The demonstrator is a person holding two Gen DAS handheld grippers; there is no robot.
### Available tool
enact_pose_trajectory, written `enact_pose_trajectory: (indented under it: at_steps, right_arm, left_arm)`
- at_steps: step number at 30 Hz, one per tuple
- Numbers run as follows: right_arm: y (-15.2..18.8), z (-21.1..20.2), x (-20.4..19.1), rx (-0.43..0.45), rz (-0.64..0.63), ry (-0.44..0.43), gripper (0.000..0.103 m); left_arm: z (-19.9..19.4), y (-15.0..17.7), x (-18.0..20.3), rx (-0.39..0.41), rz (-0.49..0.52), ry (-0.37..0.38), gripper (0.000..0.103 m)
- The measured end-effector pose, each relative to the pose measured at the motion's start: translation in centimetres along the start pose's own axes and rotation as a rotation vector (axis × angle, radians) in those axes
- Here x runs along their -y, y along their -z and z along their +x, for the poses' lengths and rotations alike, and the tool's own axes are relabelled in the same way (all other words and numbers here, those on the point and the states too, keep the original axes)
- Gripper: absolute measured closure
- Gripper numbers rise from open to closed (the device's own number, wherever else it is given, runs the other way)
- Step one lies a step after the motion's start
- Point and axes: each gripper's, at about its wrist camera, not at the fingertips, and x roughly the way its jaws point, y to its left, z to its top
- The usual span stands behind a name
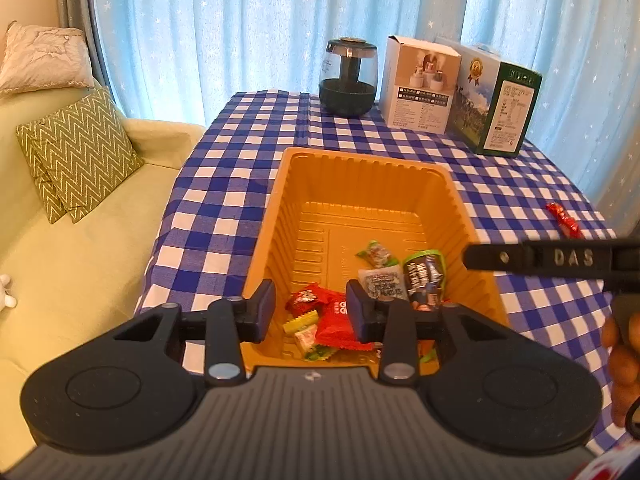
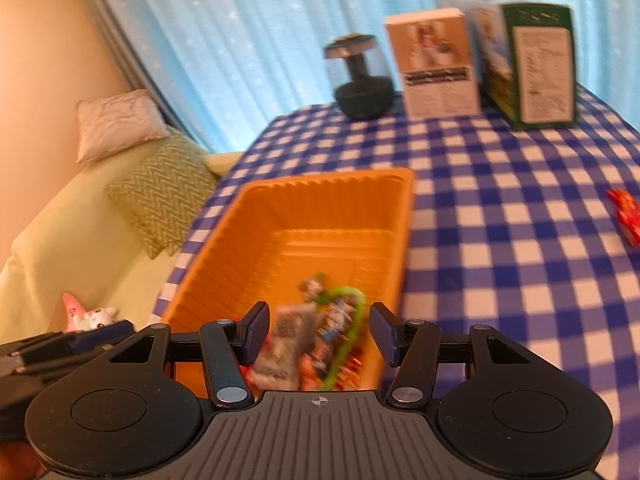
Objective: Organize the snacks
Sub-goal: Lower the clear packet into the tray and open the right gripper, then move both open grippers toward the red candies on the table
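Snacks fill my ribbed orange plastic tray [image 1: 460,200]; one red wrapped candy [image 2: 626,216] lies far right, nearer my empty, spread right gripper [image 2: 318,334]; left gripper [image 1: 310,310] also released.

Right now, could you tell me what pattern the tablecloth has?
The tablecloth is blue-and-white checked, clearest in the left wrist view.
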Motion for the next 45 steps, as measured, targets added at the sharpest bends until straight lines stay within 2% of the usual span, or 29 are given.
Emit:
enact_pose_trajectory:
  at_steps: [9, 16, 20, 23, 32, 45]
  right_arm:
    - [2.7, -5.4, 3.1, 0.007, 0.042, 0.094, 0.047]
    - [3.6, -9.7, 5.2, 0.027, 0.059, 0.141, 0.047]
    - [4.1, -11.8, 6.2, 0.042, 0.070, 0.162, 0.047]
    - [4.5, -13.2, 7.0, 0.057, 0.080, 0.181, 0.044]
    - [5.3, -16.5, 10.6, 0.089, 0.145, 0.237, 0.037]
    - [5.7, -19.7, 15.1, 0.116, 0.194, 0.319, 0.037]
  left_arm:
    - [-2.7, 0.5, 2.7, 0.012, -0.032, 0.045, 0.056]
    - [-4.8, 1.1, 6.0, 0.017, -0.029, 0.080, 0.048]
    - [-5.9, 1.6, 7.8, 0.021, -0.030, 0.092, 0.037]
    - [-6.4, 2.0, 9.1, 0.017, -0.032, 0.108, 0.032]
    - [-7.0, 2.3, 13.1, 0.019, 0.010, 0.151, 0.024]
    - [-6.1, 2.0, 18.5, 0.014, 0.094, 0.232, 0.022]
